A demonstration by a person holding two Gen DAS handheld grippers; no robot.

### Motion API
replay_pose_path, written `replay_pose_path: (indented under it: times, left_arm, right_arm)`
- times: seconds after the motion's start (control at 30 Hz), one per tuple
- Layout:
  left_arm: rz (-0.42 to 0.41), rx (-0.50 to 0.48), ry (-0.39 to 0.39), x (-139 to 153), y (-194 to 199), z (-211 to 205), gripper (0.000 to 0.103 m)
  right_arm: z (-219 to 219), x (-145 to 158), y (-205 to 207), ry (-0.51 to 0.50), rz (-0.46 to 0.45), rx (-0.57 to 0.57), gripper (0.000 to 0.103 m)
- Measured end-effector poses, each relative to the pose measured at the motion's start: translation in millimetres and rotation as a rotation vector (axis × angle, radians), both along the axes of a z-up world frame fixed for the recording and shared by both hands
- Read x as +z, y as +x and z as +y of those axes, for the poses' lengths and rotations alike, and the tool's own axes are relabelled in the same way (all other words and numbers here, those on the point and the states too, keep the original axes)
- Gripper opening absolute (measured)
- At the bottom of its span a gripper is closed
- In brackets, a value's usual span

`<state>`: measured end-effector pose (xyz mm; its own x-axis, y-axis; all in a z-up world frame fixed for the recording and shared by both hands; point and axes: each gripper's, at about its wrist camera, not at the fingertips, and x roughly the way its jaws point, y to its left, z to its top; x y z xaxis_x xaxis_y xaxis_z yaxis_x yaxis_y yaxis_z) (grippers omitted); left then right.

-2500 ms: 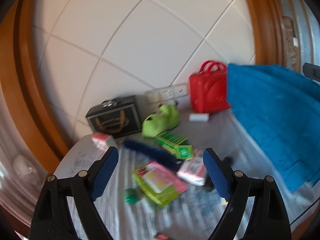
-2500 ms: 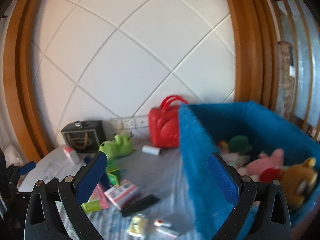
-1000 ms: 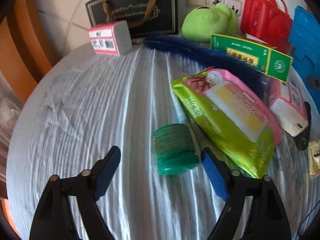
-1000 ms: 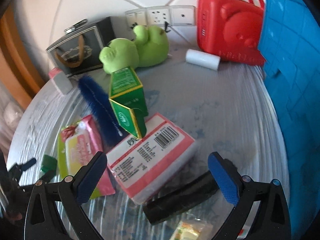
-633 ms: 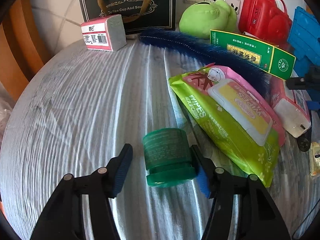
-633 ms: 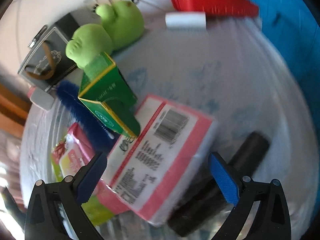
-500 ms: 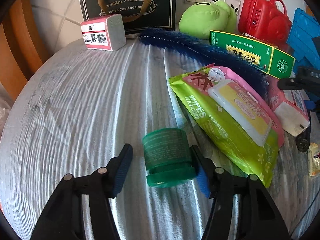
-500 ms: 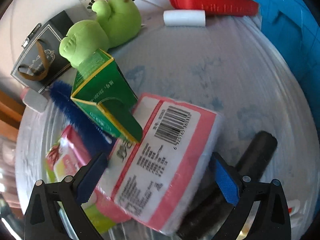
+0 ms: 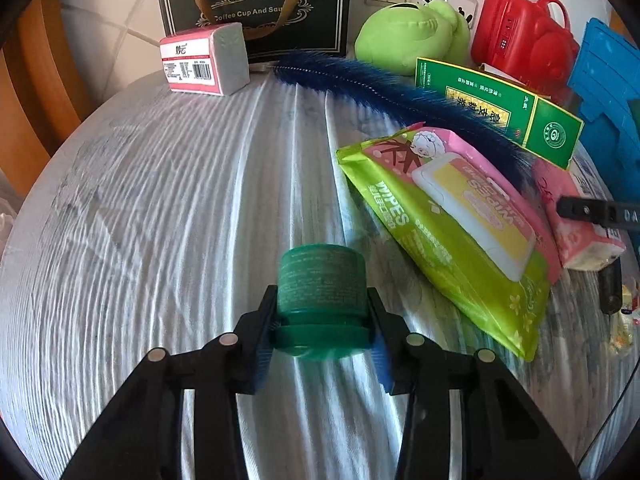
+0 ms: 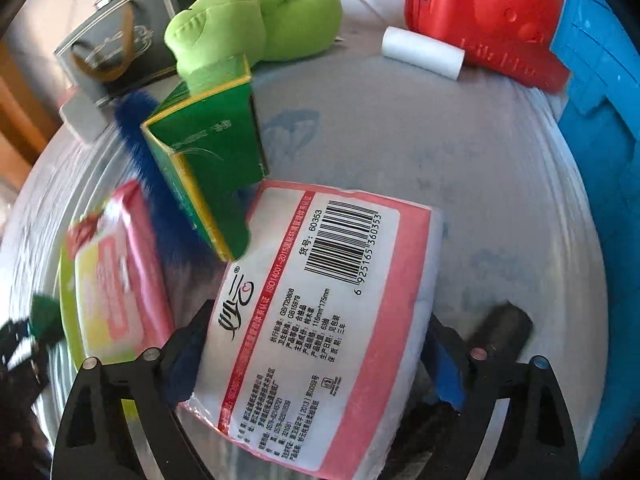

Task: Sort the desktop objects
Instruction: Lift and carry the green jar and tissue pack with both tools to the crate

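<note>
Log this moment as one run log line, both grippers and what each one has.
left gripper: just closed, pads on green jar | right gripper: closing, straddling pink tissue pack, contact unclear | table: rest unsorted

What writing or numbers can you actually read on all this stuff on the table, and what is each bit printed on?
"Coffee Cup And Sau", cut off by a handle: black gift bag.
"WIPES": green and pink wipes pack.
"60353", barcode digits "6 925165 360353", "ISO14001-2015", "GB/T20808", "GB15979": pink tissue pack.
"DA", cut off at the picture's edge: black bar.
Green box, small tissue pack, green jar: print too small or blurred.
</note>
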<state>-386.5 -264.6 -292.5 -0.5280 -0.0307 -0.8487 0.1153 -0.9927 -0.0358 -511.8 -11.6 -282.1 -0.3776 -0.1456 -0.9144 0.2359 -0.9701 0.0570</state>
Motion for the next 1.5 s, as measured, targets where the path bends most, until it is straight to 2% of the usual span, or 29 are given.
replay_pose_path:
  times: [0.17,0.43,0.63,0.83,1.03,1.2,1.37,1.5]
  left_arm:
    - [0.007,0.005,0.000,4,5,2,0.040]
    - [0.059,-0.014,-0.023,32,12,11,0.040]
    - [0.145,-0.050,-0.056,74,28,26,0.040]
    - [0.259,-0.125,-0.072,130,49,59,0.040]
    - [0.373,-0.265,-0.060,189,71,111,0.040]
    - [0.472,-0.424,-0.027,236,82,171,0.040]
    - [0.543,-0.575,-0.012,280,90,251,0.040]
    - [0.622,-0.671,-0.013,316,101,317,0.040]
  right_arm:
    - [5,4,15,-0.029,-0.001,0.038,0.091]
    - [2,35,36,-0.020,0.079,0.100,0.090]
    - [16,68,60,-0.018,0.149,0.110,0.090]
    - [42,122,96,-0.045,0.259,0.068,0.090]
    - [74,182,137,-0.085,0.378,-0.019,0.090]
    - [106,240,183,-0.106,0.500,-0.097,0.090]
    - [147,284,227,-0.096,0.602,-0.180,0.091]
    - [197,312,255,-0.122,0.670,-0.256,0.091]
